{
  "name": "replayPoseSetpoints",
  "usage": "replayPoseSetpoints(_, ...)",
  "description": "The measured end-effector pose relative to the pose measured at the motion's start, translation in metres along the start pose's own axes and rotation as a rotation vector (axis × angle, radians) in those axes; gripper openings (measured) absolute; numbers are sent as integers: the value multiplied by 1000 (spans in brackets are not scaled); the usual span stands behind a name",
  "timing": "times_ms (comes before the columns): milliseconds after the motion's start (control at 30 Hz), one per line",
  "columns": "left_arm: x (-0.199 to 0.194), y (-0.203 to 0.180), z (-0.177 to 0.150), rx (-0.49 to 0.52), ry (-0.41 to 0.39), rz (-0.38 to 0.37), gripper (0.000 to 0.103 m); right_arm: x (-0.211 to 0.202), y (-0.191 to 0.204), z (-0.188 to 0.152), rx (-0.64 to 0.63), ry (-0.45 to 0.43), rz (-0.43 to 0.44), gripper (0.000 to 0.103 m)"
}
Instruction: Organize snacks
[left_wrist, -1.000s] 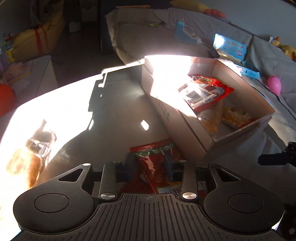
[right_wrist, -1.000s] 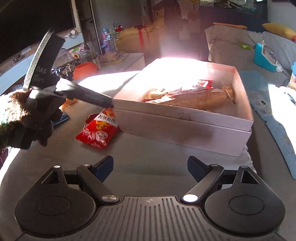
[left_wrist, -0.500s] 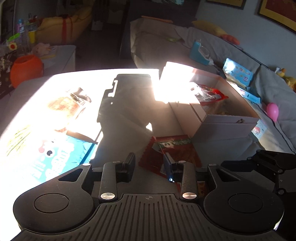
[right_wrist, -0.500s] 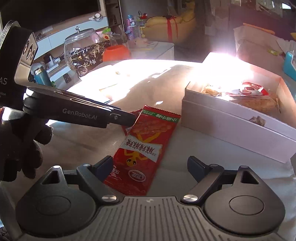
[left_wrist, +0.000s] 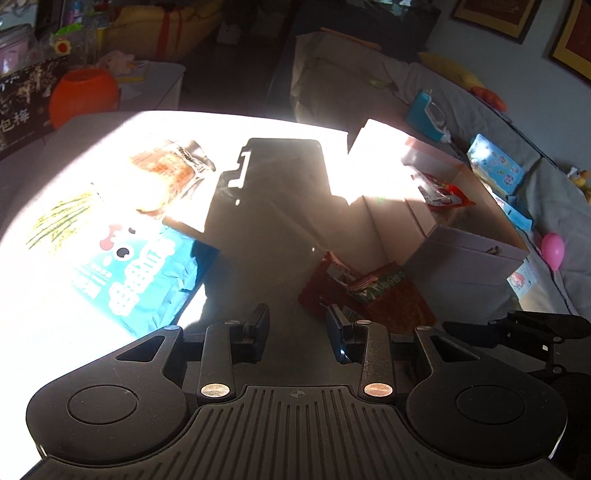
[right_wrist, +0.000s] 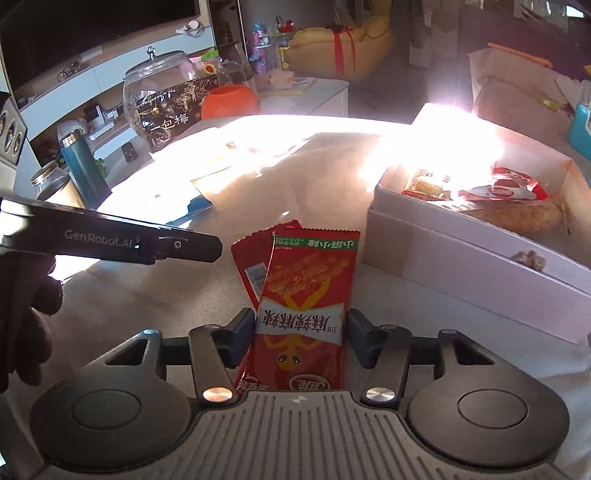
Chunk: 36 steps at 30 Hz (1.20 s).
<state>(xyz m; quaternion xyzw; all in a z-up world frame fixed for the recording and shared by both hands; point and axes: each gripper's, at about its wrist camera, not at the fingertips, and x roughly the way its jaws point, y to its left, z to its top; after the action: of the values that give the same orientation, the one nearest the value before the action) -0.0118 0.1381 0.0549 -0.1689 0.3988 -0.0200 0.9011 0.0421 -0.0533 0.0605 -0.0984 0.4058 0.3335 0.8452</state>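
Two red snack packets lie overlapped on the table beside an open white box (right_wrist: 476, 258) that holds several snacks. The top red packet (right_wrist: 306, 306) lies between the fingers of my right gripper (right_wrist: 301, 332), which is open around it. The second red packet (right_wrist: 251, 262) lies partly under it. In the left wrist view the red packets (left_wrist: 373, 295) lie just right of my left gripper (left_wrist: 297, 326), which is open and empty. The box (left_wrist: 469, 254) stands behind them.
A large blue snack bag (left_wrist: 122, 266) and a brown packet (left_wrist: 166, 170) lie on the sunlit left of the table. A glass jar (right_wrist: 162, 99), orange bowl (right_wrist: 229, 101) and bottle (right_wrist: 83, 166) stand at the far edge. A sofa (left_wrist: 369, 85) with toys lies beyond the box.
My left gripper let go of the red packet, opened and drew back left. My right gripper moved forward over the packets, so the top one now lies between its fingers.
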Motion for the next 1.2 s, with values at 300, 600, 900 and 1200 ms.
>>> replayPoseSetpoints(300, 22, -20, 9, 1, -1, 16, 38, -26, -31, -35, 62, -32, -108, 58)
replayPoseSetpoints(600, 45, -46, 23, 105, 9, 82, 39, -22, -27, -43, 45, -64, -127, 78)
replayPoseSetpoints(900, 46, -63, 18, 246, 6, 83, 44, -24, -30, -46, 57, -77, -133, 85)
replayPoseSetpoints(1200, 29, -63, 8, 341, 1, 182, 46, -22, -30, -46, 61, -76, -146, 91)
